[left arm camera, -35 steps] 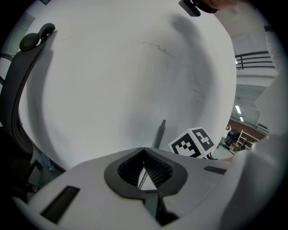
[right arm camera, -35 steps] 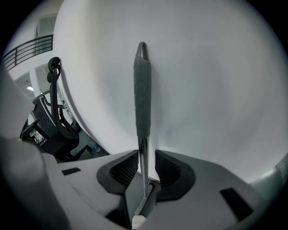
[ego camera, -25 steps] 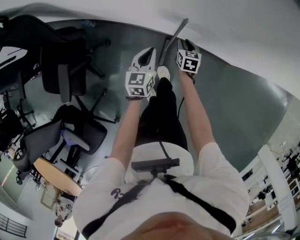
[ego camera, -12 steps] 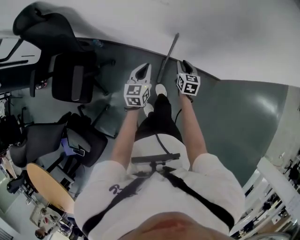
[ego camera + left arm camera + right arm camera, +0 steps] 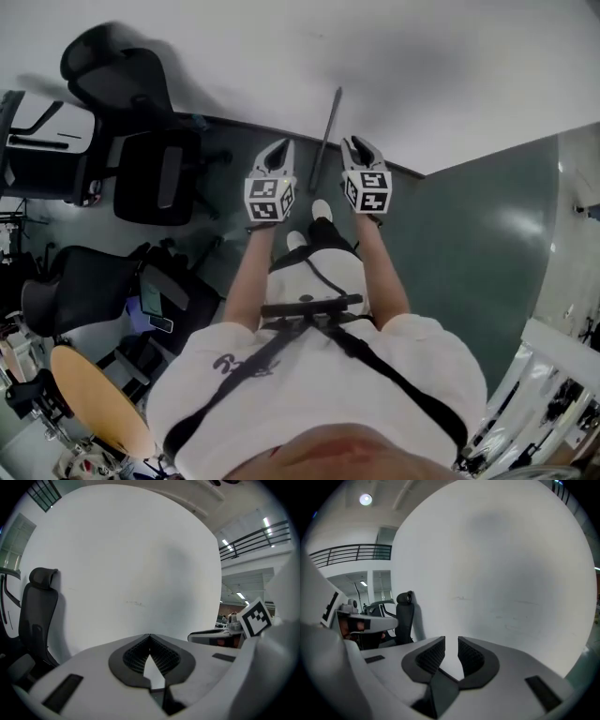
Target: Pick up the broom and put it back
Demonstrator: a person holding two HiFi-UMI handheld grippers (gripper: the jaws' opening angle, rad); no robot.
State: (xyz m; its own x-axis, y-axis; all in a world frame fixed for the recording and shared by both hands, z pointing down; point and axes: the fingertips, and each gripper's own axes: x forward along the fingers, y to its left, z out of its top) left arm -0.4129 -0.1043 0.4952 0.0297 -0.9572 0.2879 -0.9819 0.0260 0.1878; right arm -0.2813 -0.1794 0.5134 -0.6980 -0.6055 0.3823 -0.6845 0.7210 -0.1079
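The broom's thin grey handle [image 5: 327, 131] slants from the floor in front of the person's shoes [image 5: 322, 208] up against the white wall [image 5: 441, 75]. Its head is hidden from me. My left gripper [image 5: 279, 146] is raised just left of the handle and my right gripper [image 5: 353, 142] just right of it; neither touches it. The left gripper [image 5: 149, 639] is shut, pad tips meeting with nothing between them. The right gripper [image 5: 451, 645] is open, and only wall and floor show through its gap. Neither gripper view shows the broom.
Black office chairs [image 5: 155, 173] crowd the floor at the left, one with a tall headrest [image 5: 108, 56] against the wall. A round wooden table [image 5: 94, 403] is at the lower left. White railings [image 5: 562, 375] run along the right.
Both grippers have risen in front of the wall and the view has tipped up, so more wall shows. The handle stays in front of the shoes. Neither gripper's jaws have changed.
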